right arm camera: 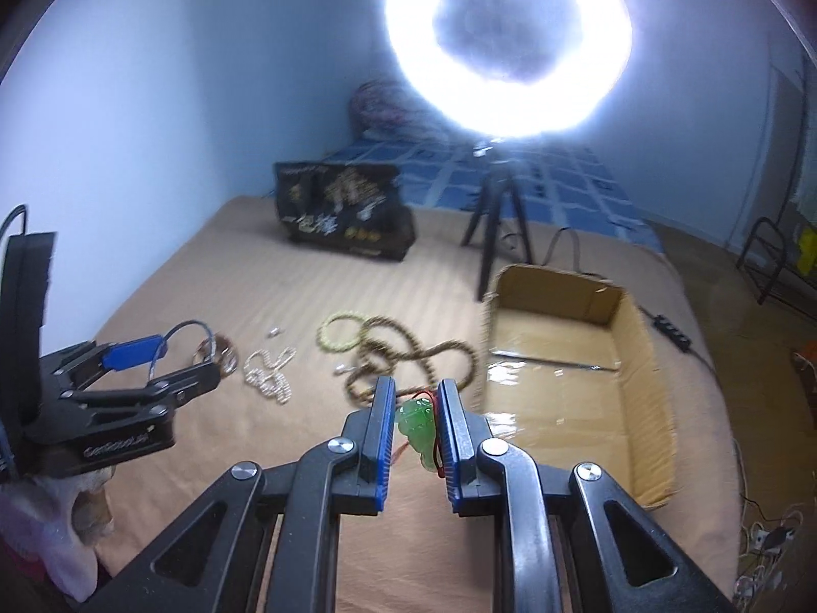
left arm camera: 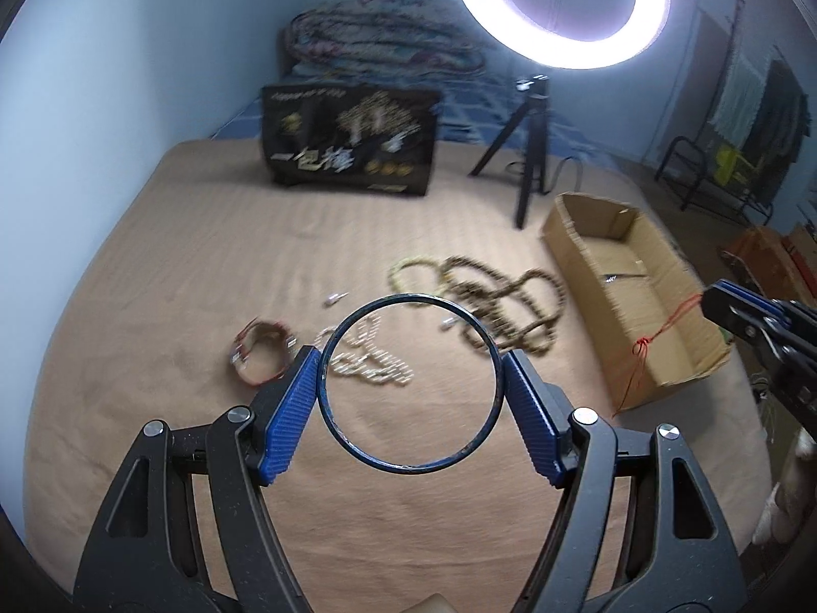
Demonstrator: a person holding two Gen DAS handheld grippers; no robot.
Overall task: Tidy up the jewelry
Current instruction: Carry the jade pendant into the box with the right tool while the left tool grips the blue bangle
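Note:
My left gripper (left arm camera: 408,357) is shut on a thin dark blue bangle (left arm camera: 327,403), held above the tan bedspread; it also shows in the right wrist view (right arm camera: 153,357). My right gripper (right arm camera: 417,388) is shut on a green jade pendant (right arm camera: 416,426) with a red cord (left arm camera: 648,352) hanging down. On the bed lie a pearl necklace (left arm camera: 367,362), a red bracelet (left arm camera: 260,352), a yellow-green bead bracelet (left arm camera: 408,270) and a long brown bead necklace (left arm camera: 505,306). An open cardboard box (right arm camera: 638,337) sits to the right.
A black printed bag (left arm camera: 352,140) stands at the back of the bed. A ring light (left arm camera: 559,5) on a black tripod (left arm camera: 531,148) stands behind the box. Small earrings (left arm camera: 334,299) lie near the beads. A power strip (right arm camera: 674,332) lies right of the box.

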